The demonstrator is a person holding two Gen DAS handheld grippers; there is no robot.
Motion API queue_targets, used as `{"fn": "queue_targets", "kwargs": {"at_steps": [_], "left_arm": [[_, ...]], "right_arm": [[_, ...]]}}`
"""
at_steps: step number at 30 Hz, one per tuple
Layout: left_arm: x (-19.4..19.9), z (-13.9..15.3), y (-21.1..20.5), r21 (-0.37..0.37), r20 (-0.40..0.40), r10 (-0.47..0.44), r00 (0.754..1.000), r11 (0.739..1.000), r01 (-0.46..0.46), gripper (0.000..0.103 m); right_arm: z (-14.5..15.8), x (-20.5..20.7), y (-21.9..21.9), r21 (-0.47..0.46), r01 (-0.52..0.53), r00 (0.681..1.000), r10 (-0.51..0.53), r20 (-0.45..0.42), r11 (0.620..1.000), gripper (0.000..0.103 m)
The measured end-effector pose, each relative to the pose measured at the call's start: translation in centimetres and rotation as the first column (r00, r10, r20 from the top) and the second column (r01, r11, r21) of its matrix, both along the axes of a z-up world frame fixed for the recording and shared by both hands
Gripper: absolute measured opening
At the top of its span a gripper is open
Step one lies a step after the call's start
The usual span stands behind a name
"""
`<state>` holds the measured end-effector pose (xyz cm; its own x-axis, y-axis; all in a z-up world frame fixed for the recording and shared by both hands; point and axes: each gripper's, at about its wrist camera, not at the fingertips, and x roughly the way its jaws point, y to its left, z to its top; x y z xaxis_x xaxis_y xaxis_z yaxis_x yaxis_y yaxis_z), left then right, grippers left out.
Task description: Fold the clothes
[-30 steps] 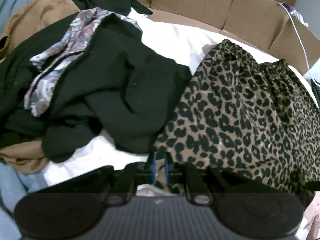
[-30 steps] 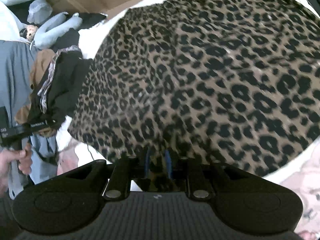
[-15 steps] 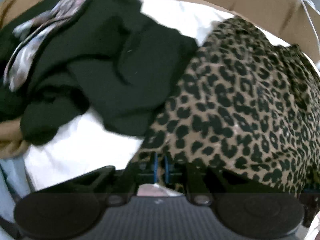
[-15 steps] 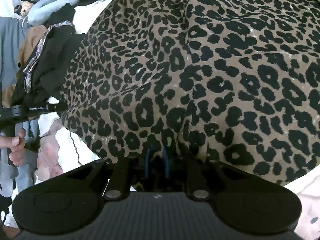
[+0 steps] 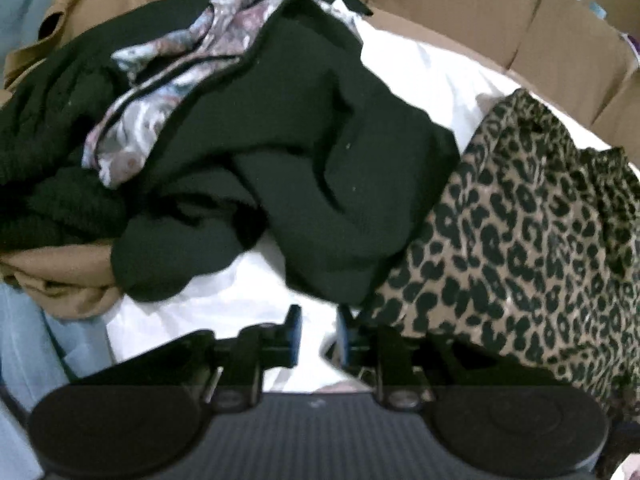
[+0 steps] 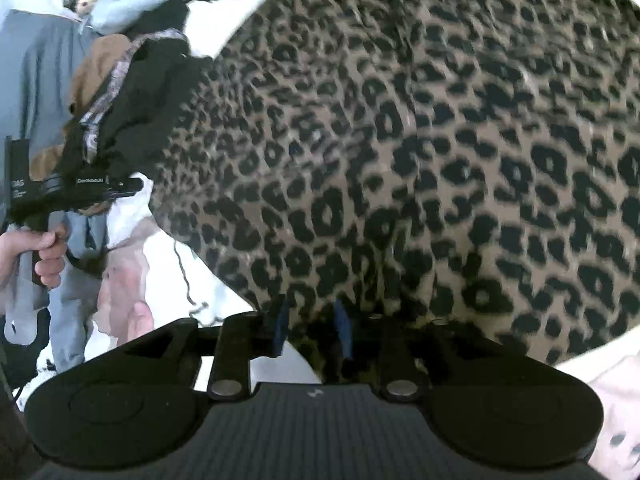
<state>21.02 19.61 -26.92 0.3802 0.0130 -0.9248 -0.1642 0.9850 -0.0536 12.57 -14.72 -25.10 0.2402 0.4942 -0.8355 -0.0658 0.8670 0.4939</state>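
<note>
White bedding [image 5: 420, 76] covers the surface, with brown cardboard [image 5: 472, 12] standing along its far edge. On the bedding the leopard-print garment [image 6: 400, 152] lies spread out flat, and it serves as the landmark for everything else. To its left, touching its edge, sits a heap of clothes: a black garment [image 5: 304, 152] on top, a paisley-patterned cloth [image 5: 168, 92] draped over that, and a tan garment [image 5: 68, 276] underneath, farther from the leopard print. Pale blue fabric [image 5: 24, 344] lies beyond the heap, on the side away from the print. The left claw [image 5: 318, 334] hovers just off the near left corner of the leopard-print garment; its jaws have just been opening, and between the blue pads [image 5: 295, 330] only white bedding shows, so it grips nothing, with the garment's hem just beside its right finger. The right claw [image 6: 312, 326] sits at the near edge of the same garment; its jaws have also just been opening, the hem still lies between them, and the pads [image 6: 342, 324] stand apart from the cloth rather than pinching it. In the right wrist view, a hand [image 6: 38, 248] holds the handle of the left tool, off the left side of the leopard print. That view is blurred, so finer folds in the print cannot be made out.
</note>
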Motion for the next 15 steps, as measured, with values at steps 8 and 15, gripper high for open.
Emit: {"fn": "queue_targets", "kwargs": {"at_steps": [8,15], "left_arm": [[1.4,0.6,-3.9,-0.038,0.046,-0.105,0.993,0.994,0.107,0.021],[2.0,0.1,-8.6,-0.046,0.074,-0.219,0.973,0.974,0.223,0.025]], "right_arm": [[0.8,1.8,-2.0,-0.028,0.108,0.992,-0.105,0.075,0.994,0.034],[-0.3,2.8,-6.0,-0.135,0.262,0.96,-0.242,0.144,0.956,0.039]]}}
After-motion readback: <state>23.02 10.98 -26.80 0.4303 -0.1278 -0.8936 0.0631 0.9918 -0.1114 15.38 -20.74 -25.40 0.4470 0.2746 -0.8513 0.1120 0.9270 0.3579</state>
